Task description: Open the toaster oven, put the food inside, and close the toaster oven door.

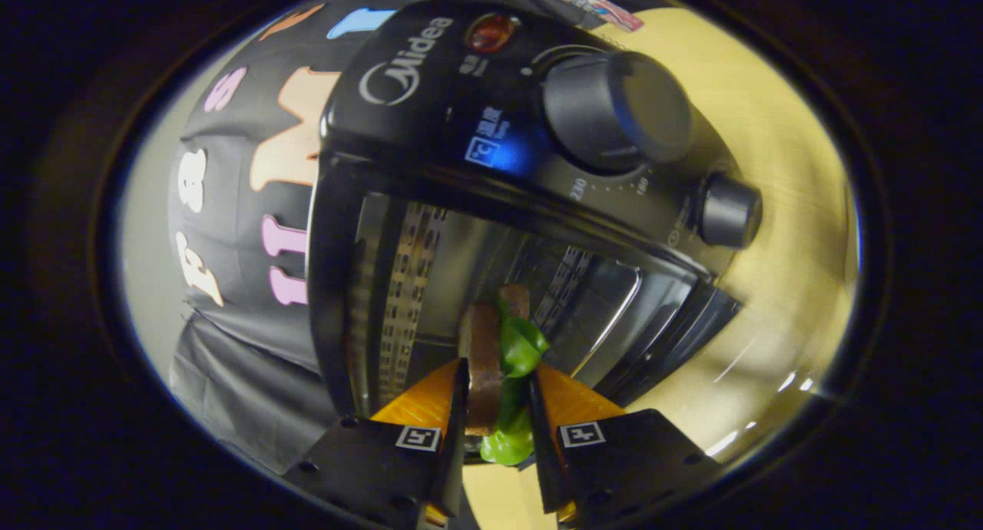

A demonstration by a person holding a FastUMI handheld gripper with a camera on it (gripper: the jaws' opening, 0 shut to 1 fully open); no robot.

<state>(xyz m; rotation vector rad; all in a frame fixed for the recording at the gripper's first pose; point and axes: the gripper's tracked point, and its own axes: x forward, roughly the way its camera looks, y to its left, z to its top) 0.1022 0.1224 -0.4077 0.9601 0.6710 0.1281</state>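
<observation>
A black toaster oven fills the space just ahead of me, seen rolled on its side. Its door hangs open, and the shiny metal cavity lies straight beyond the fingers. A toy sandwich, brown bread with green lettuce, stands on edge between the fingers, its far end reaching into the cavity mouth. My gripper is shut on the sandwich, one finger on each side. Two round knobs, a large one and a small one, sit on the oven's control panel.
The oven stands on a pale yellow-wood tabletop, which spreads beyond the open door. The black cloth wall hangs behind the oven, a grey fold of it lower down.
</observation>
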